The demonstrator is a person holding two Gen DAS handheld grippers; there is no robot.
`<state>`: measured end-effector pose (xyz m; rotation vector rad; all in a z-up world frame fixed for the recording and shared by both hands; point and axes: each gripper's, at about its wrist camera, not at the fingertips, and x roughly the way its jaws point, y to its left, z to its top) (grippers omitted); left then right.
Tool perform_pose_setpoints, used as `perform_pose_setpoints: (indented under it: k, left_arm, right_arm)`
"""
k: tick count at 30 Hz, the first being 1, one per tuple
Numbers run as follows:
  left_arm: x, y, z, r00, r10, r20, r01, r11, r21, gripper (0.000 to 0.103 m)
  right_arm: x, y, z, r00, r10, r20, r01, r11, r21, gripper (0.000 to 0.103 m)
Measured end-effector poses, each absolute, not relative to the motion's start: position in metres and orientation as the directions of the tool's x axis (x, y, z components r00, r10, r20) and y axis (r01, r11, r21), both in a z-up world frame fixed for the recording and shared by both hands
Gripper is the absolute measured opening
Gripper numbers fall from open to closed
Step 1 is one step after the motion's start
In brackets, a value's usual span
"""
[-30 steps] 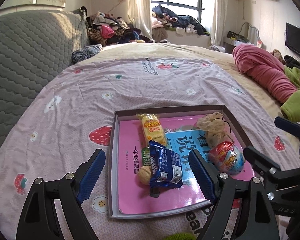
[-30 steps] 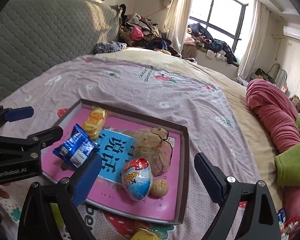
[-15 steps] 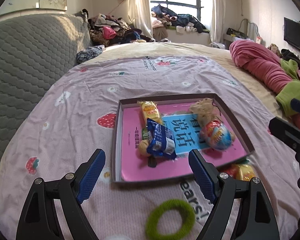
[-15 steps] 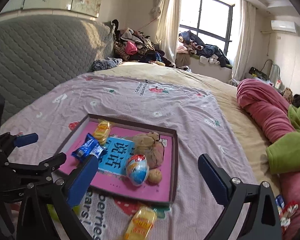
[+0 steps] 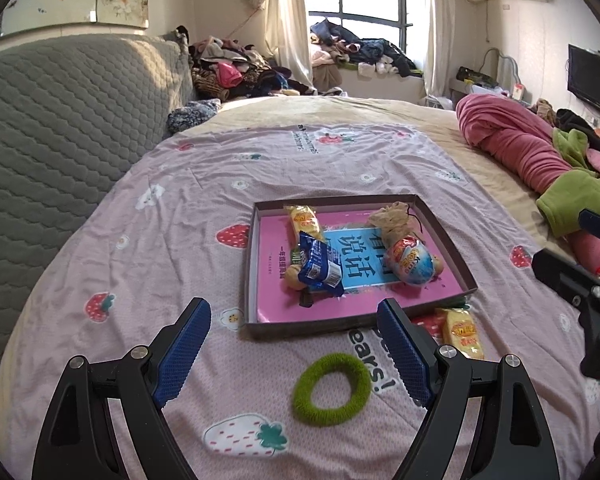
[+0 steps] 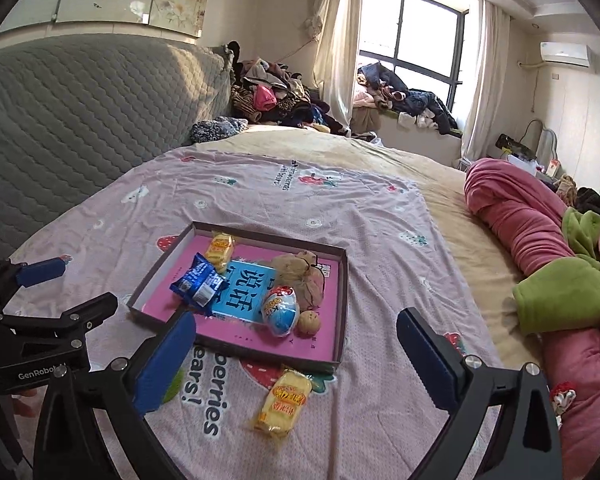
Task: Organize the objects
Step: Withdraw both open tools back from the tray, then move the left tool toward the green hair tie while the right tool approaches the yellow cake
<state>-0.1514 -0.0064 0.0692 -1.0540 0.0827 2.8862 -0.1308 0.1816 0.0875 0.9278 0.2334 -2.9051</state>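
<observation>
- Both tongs pulled back from the tray [image 5: 360,322] in the last second; the green hair tie [image 5: 331,389] and a loose yellow snack pack [image 6: 283,403] are now in view on the bed [image 5: 140,240].
- Left tongs [image 5: 296,350]: apart, empty. Right tongs [image 6: 296,354]: apart, empty.
- Tray at 12 o'clock, hair tie at 6 o'clock of it; likely two items left to load.
- Readable: "Kinder" on the egg [image 5: 412,261], "GenRobot" on the left tool, "berries" on the sheet.

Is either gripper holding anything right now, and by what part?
Nothing is held. The left gripper and the right gripper are both open and empty above the bedspread.
</observation>
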Motion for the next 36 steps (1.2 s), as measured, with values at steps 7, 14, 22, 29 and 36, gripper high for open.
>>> perform_pose_setpoints:
  k: [7, 14, 22, 29, 36]
  left_arm:
    - [-0.129, -0.006, 0.077, -0.763, 0.035, -0.645, -0.086, -0.995, 0.048, 0.086]
    - [-0.104, 0.001, 0.078, -0.76, 0.04, -0.648, -0.097, -0.994, 0.052, 0.086]
    - [-0.082, 0.009, 0.08, -0.752, 0.047, -0.658, -0.104, -0.993, 0.047, 0.086]
    - [-0.072, 0.012, 0.063, -0.73, 0.038, -0.682, -0.105, -0.993, 0.057, 0.086]
    - [-0.071, 0.008, 0.039, -0.7, 0.03, -0.714, -0.109, -0.992, 0.066, 0.086]
  right_arm:
    - [-0.108, 0.176, 0.082, -0.8, -0.035, -0.598, 0.132, -0.984, -0.118, 0.102]
    - [-0.088, 0.172, 0.071, -0.788, -0.033, -0.615, 0.141, -0.982, -0.129, 0.102]
    - [-0.07, 0.176, 0.07, -0.779, -0.017, -0.627, 0.134, -0.981, -0.139, 0.102]
    - [-0.062, 0.178, 0.063, -0.772, -0.013, -0.636, 0.13, -0.982, -0.138, 0.102]
    - [-0.06, 0.18, 0.048, -0.756, -0.006, -0.655, 0.125, -0.983, -0.135, 0.102]
